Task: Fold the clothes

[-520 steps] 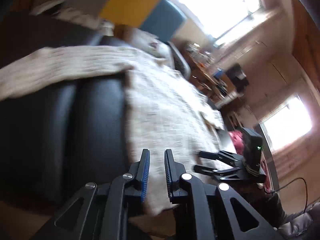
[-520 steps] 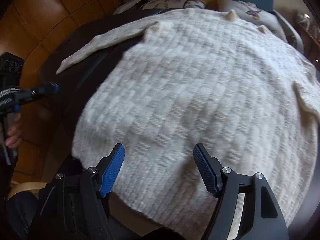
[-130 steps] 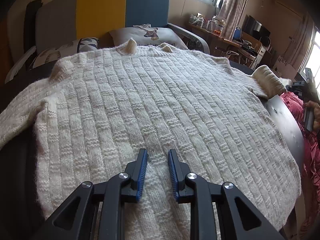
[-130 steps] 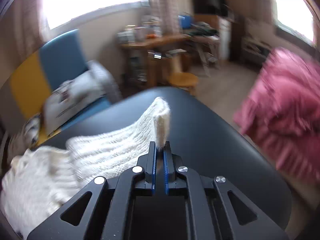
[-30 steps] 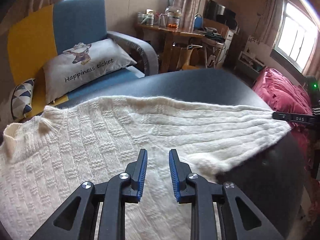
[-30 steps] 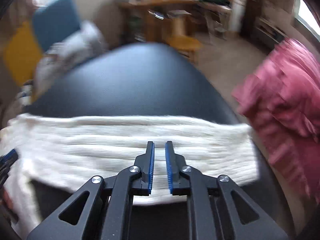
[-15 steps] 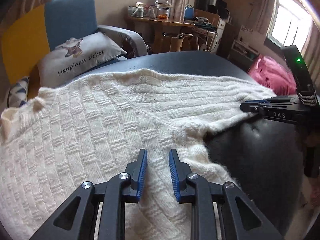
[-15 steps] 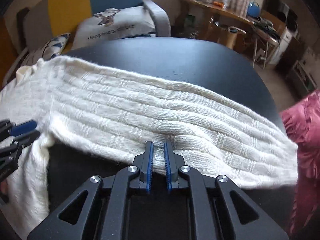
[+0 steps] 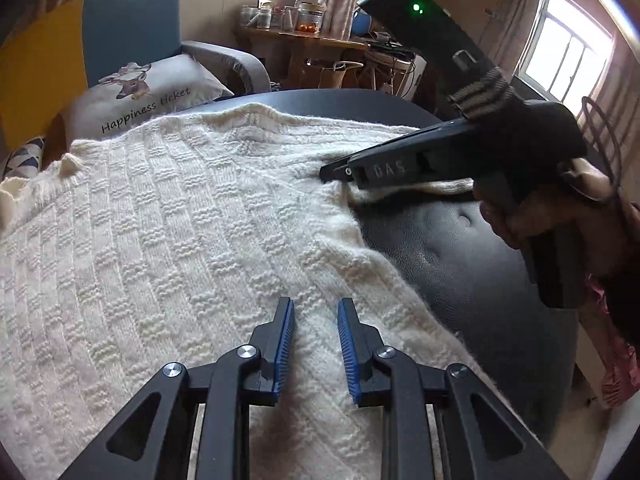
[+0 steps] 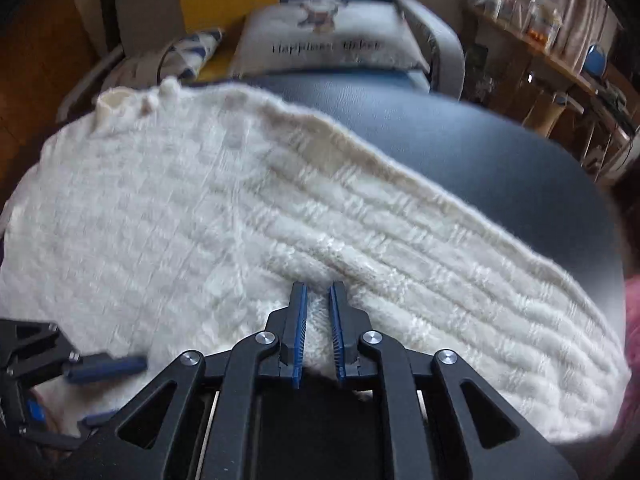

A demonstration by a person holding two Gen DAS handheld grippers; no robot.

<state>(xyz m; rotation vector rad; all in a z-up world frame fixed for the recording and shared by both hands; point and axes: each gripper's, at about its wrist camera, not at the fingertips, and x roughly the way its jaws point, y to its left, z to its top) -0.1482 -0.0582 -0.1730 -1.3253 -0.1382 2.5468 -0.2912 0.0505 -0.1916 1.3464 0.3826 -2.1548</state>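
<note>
Left cam: the cream sweater (image 9: pixel 168 240) is spread flat on the black table (image 9: pixel 472 272). The left gripper (image 9: pixel 314 320) hovers over the body, jaws parted a little with nothing in them. The right gripper (image 9: pixel 340 172) pokes in at the armpit.

Right cam: the right gripper (image 10: pixel 318 300) has its jaws nearly together with knit bunched between them where the sleeve (image 10: pixel 460 280) meets the body; can't tell if it's a firm pinch.

left gripper (image 9: pixel 314 330) hovers slightly parted above the cream sweater (image 9: pixel 160 240); right gripper (image 9: pixel 340 170) touches its sleeve.
</note>
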